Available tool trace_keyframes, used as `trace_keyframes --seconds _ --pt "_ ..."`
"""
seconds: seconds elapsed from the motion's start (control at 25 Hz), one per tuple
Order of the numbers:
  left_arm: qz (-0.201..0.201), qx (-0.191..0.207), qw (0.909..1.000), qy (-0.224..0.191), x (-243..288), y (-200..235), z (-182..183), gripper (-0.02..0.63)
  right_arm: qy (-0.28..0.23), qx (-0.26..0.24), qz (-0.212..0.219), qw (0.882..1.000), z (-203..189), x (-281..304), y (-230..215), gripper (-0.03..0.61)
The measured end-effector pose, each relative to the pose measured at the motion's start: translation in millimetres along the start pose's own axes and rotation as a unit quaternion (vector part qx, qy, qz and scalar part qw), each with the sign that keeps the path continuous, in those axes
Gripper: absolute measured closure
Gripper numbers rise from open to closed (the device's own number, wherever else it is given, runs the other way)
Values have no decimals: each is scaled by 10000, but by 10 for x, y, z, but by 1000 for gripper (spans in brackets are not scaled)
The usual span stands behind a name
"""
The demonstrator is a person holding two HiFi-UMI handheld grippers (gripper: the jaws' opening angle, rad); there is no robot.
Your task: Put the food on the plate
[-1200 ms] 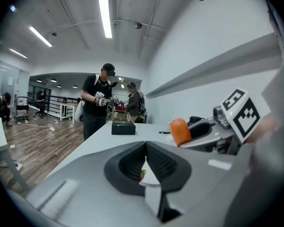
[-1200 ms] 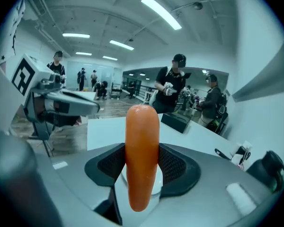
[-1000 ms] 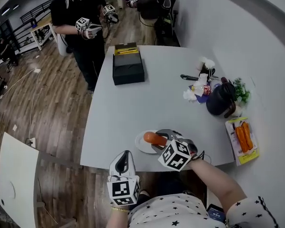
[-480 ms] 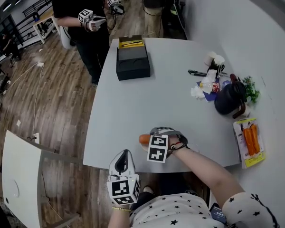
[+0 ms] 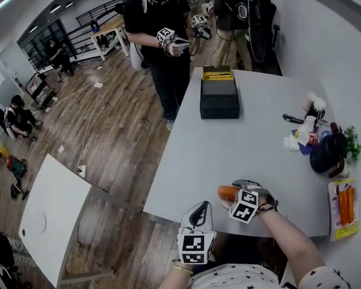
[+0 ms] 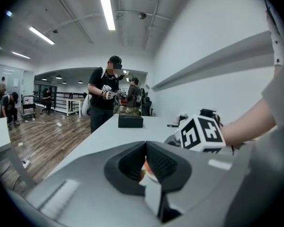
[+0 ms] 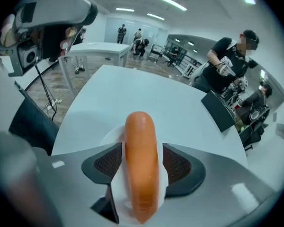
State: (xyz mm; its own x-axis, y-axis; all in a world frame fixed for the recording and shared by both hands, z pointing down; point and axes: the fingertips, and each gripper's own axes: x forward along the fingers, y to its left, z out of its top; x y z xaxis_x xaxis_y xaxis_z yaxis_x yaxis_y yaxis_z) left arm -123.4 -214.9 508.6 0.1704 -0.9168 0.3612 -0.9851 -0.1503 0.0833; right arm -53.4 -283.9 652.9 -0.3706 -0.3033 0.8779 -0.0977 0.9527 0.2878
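Change: right gripper (image 7: 141, 161) now sits astride sausage (image 7: 140, 131), no longer at its end; sausage unmoved on plate (image 7: 112, 135) at table (image 5: 228, 143) edge, placement judged done | Right jaws: slightly apart, plate showing either side | Left gripper (image 6: 145, 162): closed, empty | Views: head view's cube hides plate and jaws.

White black-starred shirt (image 5: 228, 277), grey left claw (image 6: 146, 160), right claw (image 7: 142, 163), marker cubes (image 5: 245, 205)

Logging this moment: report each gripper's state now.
Left gripper: jaws closed, empty.
Right gripper: jaws open, astride the sausage over the plate.
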Motion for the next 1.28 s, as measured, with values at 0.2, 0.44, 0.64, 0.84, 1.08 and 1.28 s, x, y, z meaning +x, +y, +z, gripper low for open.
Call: trace_keyframes --seconds 0.2,0.44,0.64,0.84,1.08,1.28 --pt "16 132 9999 -49 -65 -25 67 606 -1242 1180 -696 9828 232 -464 -113 290" --pt "-144 200 9996 -101 -131 -247 63 606 -2912 3318 -1388 8865 309 -1411 -109 474" --pt "-271 279 9992 -130 -248 -395 76 606 -3413 4285 -1826 8164 234 -1845 59 579" --pt "-382 331 9987 -69 -376 -497 7 606 -3346 4471 -1923 8070 165 -1899 317 580" --pt "-422 341 9985 -56 -486 -527 -21 606 -3395 4457 -2080 8018 187 -2046 378 581" --pt "-396 336 9986 -100 -518 -505 14 606 -3390 4377 -2050 8071 253 -2037 425 581"
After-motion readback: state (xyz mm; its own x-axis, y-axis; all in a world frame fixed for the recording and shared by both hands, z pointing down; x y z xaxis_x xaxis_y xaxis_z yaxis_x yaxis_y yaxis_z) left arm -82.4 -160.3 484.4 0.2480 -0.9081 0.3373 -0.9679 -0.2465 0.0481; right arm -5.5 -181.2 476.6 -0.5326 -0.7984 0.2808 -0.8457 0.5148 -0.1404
